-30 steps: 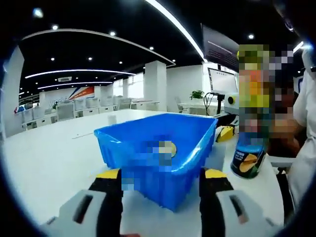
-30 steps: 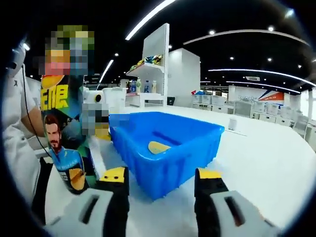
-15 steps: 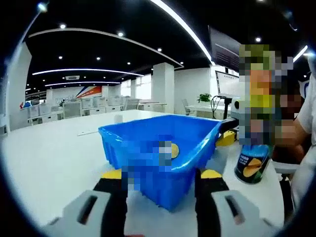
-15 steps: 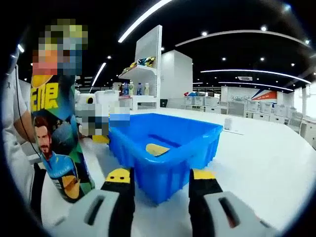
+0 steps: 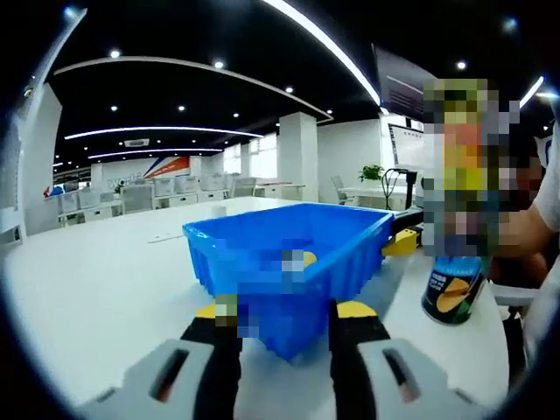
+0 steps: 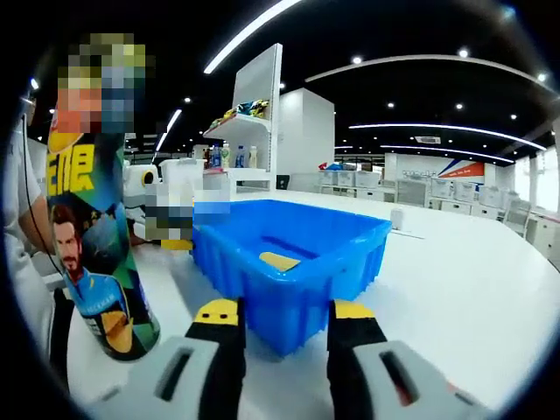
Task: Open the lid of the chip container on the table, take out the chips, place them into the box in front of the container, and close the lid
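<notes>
The chip container [image 6: 94, 236] stands upright on the white tabletop [image 6: 455, 289], its long axis vertical, just beside one side wall of the blue box [image 6: 293, 262] and toward the table edge where a person [image 5: 547, 219] sits. In the right gripper view it rises to the left of the right gripper [image 6: 278, 313], close and tall; in the left gripper view the same can [image 5: 457, 219] stands off to the right of the left gripper [image 5: 280, 311], a little farther out. My judgement is that the right gripper is the nearer of the 2, and the coming move turns on swinging it sideways toward the can rather than forward — straight ahead of both pairs of jaws sits a corner of the box, not the can. Its top is blurred over in both views, so whether the lid is on cannot be told. 1 pale chip [image 6: 278, 260] already lies on the floor of the box. Both grippers have their jaws parted to a moderate gap, holding nothing; each frames a box corner without clearly touching it.
</notes>
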Tool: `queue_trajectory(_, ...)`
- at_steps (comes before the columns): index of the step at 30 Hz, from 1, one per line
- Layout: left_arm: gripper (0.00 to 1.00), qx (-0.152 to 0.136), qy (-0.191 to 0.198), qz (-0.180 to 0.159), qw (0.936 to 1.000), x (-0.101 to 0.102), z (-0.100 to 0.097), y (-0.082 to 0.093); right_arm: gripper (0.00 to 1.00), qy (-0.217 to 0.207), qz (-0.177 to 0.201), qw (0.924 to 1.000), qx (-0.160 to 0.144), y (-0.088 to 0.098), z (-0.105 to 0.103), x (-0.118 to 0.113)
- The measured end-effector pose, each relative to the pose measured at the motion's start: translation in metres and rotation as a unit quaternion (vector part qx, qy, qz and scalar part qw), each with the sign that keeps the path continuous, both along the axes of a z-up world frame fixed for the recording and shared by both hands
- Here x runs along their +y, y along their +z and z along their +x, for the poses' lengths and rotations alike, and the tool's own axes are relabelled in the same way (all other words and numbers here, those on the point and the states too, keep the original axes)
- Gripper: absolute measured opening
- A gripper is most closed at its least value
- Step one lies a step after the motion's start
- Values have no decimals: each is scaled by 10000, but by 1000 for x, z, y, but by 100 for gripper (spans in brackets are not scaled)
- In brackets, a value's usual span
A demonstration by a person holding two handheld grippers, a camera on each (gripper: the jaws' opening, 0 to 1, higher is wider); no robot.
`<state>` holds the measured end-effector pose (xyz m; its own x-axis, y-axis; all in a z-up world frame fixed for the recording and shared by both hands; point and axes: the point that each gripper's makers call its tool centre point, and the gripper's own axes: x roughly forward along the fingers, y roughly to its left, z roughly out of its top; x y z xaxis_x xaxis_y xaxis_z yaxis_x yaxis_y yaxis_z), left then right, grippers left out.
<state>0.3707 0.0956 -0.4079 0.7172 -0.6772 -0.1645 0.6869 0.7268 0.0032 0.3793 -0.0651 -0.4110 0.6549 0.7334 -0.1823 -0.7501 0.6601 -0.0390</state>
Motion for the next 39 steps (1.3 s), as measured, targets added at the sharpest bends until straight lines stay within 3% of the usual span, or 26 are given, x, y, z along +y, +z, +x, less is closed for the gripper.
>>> queue_trajectory(15,37,-114,21,167,9998,2,-3,-1,33,76,-198,9996,-203,-1,-3,4)
queue_trajectory(20,37,-235,45,284,9993,3,-4,1,33,66,-457,9983,-355,1,-4,7)
queue_trajectory(26,37,-365,78,245,9990,6,-2,11,32,106,-391,9984,-385,11,2,9)
queue_trajectory(39,37,-606,116,233,9978,12,31,45,32,107,-348,9975,-613,43,34,16)
